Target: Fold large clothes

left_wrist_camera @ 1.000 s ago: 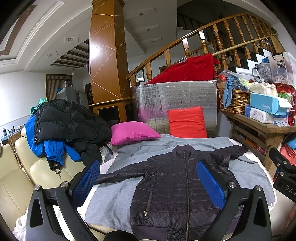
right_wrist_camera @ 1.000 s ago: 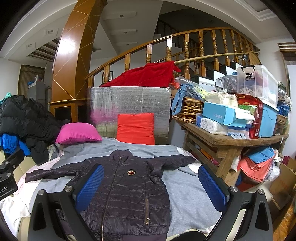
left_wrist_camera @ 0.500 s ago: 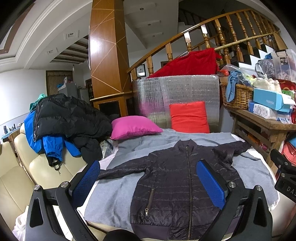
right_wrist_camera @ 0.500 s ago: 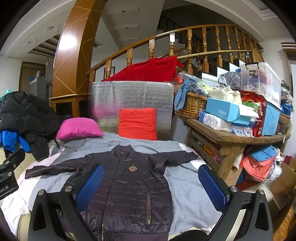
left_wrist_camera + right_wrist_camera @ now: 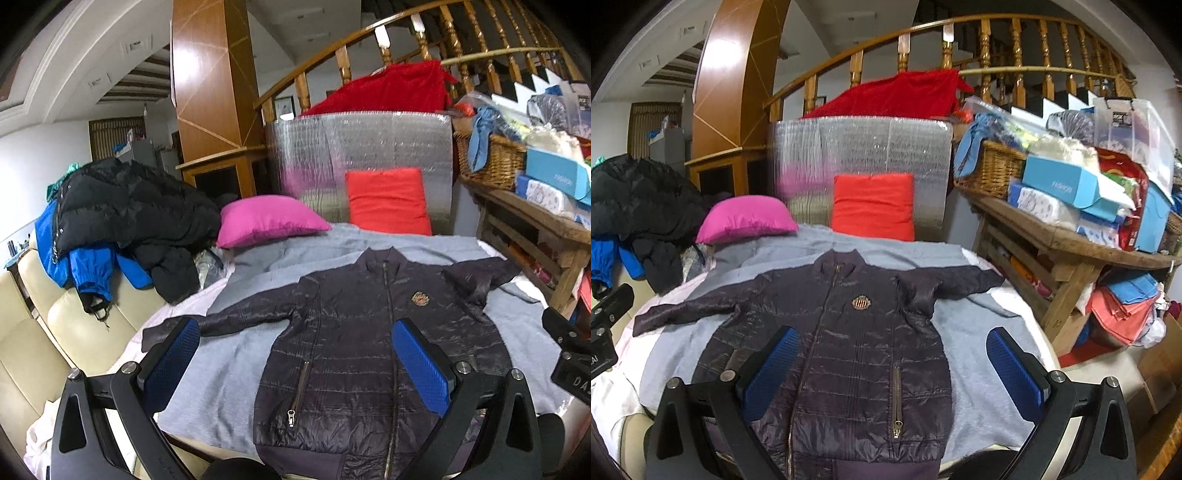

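Observation:
A dark quilted zip jacket [image 5: 369, 339] lies flat, front up, on a grey blanket [image 5: 236, 365], sleeves spread to both sides. It also shows in the right wrist view [image 5: 849, 343]. My left gripper [image 5: 295, 354] is open and empty, hovering above the jacket's hem and left side. My right gripper [image 5: 894, 365] is open and empty above the jacket's lower front. Its blue pads [image 5: 1015, 373] stand wide apart.
A pink cushion [image 5: 269, 219] and a red cushion [image 5: 388, 201] lie behind the jacket. A pile of black and blue coats [image 5: 122, 218] sits on a cream sofa [image 5: 48, 332] at left. A cluttered wooden table [image 5: 1071, 243] stands at right.
Both grippers have moved forward and tilted down toward the jacket, which now fills more of each view. Both stay open.

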The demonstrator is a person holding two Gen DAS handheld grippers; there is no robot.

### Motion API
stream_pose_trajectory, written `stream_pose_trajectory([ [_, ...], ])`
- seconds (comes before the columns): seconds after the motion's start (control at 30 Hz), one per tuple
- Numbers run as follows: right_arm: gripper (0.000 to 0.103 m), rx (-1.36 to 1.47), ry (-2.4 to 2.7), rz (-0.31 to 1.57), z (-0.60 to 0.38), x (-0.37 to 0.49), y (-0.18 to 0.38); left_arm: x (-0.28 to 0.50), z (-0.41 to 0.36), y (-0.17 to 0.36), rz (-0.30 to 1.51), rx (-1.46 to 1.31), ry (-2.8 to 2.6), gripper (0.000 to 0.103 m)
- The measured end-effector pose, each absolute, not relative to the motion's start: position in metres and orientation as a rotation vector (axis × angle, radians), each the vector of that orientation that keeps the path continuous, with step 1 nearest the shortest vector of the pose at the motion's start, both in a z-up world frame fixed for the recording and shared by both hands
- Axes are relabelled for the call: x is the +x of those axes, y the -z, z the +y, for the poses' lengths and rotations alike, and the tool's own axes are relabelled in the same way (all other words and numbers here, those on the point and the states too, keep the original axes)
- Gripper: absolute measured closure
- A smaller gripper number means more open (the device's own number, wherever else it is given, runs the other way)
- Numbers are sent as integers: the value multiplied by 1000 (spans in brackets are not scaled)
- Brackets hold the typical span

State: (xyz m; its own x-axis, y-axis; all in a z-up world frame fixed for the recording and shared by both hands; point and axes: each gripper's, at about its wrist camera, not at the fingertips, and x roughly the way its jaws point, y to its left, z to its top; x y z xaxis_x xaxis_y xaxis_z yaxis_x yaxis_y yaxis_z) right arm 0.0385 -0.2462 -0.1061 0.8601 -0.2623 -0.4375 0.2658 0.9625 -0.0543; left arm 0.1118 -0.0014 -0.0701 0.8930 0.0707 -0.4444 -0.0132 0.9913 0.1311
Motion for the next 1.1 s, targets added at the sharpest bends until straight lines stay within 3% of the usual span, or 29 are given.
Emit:
stream_pose_trajectory([
  [0.17,0,185,105,525,-303,98,132,186,-16,117,597,137,-40,0],
  [0.4,0,636,40,584,-475,202,209,327,-54,253,980,121,0,0],
  [0.67,0,1145,37,504,-622,305,292,388,-92,311,1035,155,13,0],
  [0.83,9,1326,44,518,-655,371,339,395,-96,323,1056,131,39,0],
  [0.93,28,1353,29,552,-650,400,350,395,-96,325,1052,100,47,0],
  [0.97,46,1327,54,572,-646,406,350,395,-95,327,1054,83,49,0],
  [1.0,76,1300,80,588,-642,411,350,395,-93,328,1063,67,58,0],
  [1.1,85,1202,120,546,-627,413,326,395,-87,326,1084,53,81,0],
])
